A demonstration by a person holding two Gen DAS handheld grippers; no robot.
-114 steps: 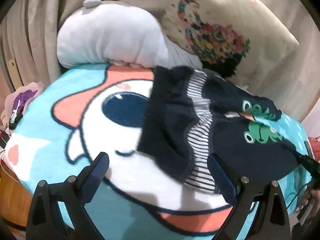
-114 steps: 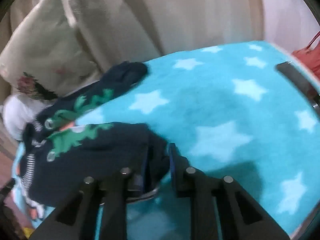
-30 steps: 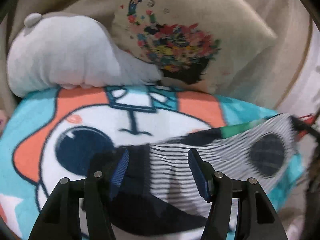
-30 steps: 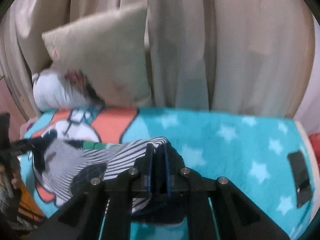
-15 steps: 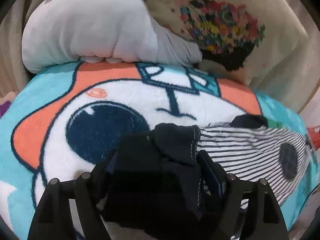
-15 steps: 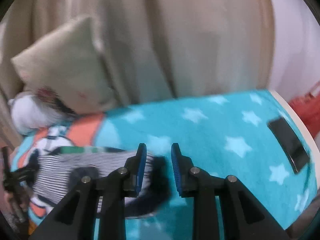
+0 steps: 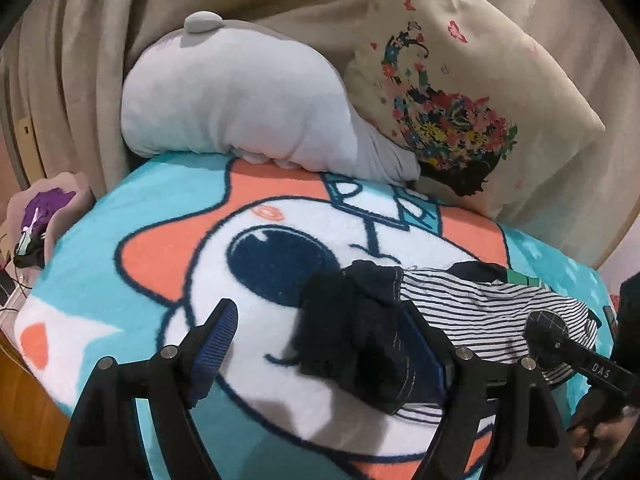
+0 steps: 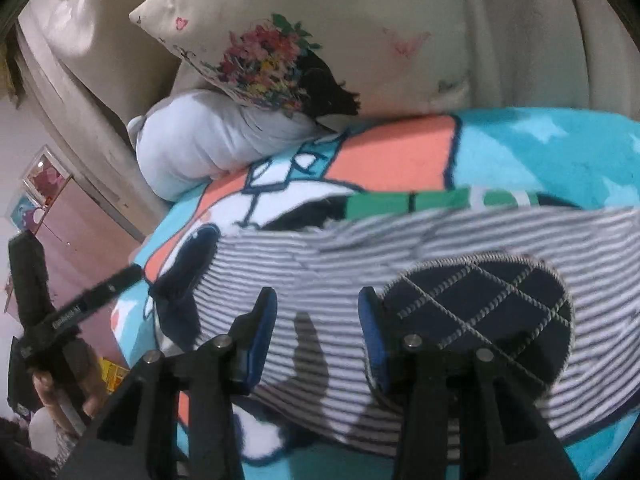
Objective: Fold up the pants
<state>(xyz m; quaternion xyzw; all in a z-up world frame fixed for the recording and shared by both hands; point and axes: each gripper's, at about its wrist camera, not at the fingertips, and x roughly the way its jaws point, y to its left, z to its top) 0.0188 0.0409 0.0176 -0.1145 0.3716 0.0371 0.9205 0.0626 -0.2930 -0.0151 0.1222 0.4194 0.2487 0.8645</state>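
pants [image 7: 472, 312]: striped, lying lower right on blanket [image 7: 160, 240] | left gripper [image 7: 324, 344]: spread, navy end between fingers | right gripper [image 8: 316, 340]: spread above stripes

Dim, soft light — fisheye-warped edges

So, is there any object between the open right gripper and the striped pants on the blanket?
Nothing visible stands between them. The right gripper is open directly over the navy and white striped pants, which lie on the turquoise cartoon blanket. The grey plush pillow and the floral cushion lie farther back.
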